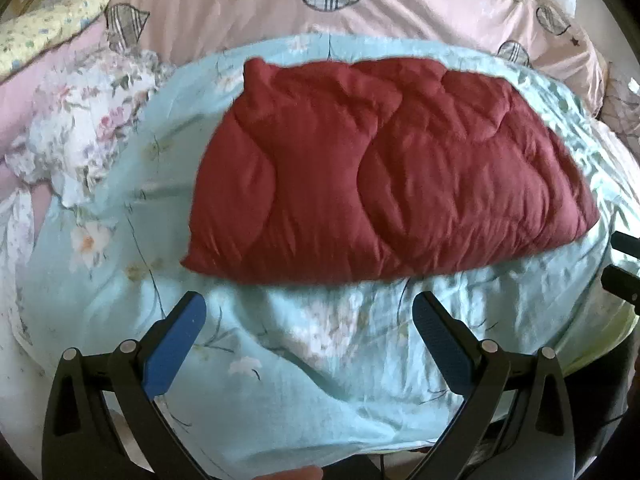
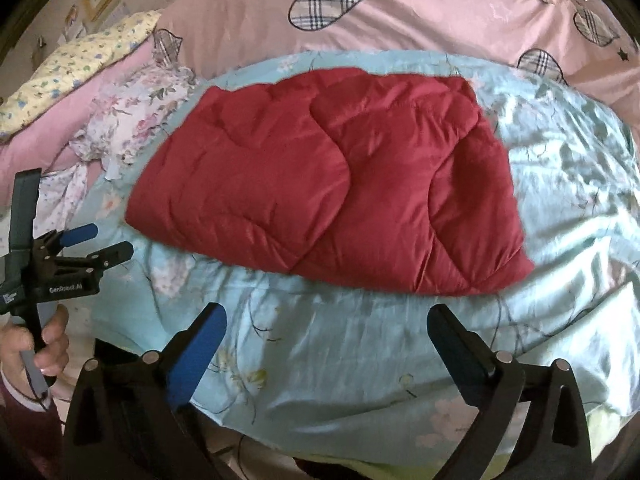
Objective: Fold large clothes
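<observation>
A dark red quilted garment (image 1: 384,168) lay folded into a broad, puffy block on the light blue floral cover (image 1: 280,360) of the bed, about midway across it and back from the near edge. Its stitched seams ran in curves over the top, and one corner stood up slightly at the far left.

The left gripper (image 1: 308,344) hovered above the near edge of the bed with its blue-padded fingers (image 1: 176,348) spread wide and nothing between them, clear of the garment. The right gripper (image 2: 326,352) was likewise spread wide and empty, its fingers (image 2: 196,356) over the blue cover just short of the garment's near edge. In the right wrist view the left gripper appeared at the left, held up in the person's left hand (image 2: 44,344).

Beyond the garment, toward the far edge of the bed, lay a pink quilt with plaid hearts (image 2: 400,32). A white floral cloth (image 1: 80,128) was bunched at the far left corner, beside a yellow flowered pillow (image 2: 80,68).
</observation>
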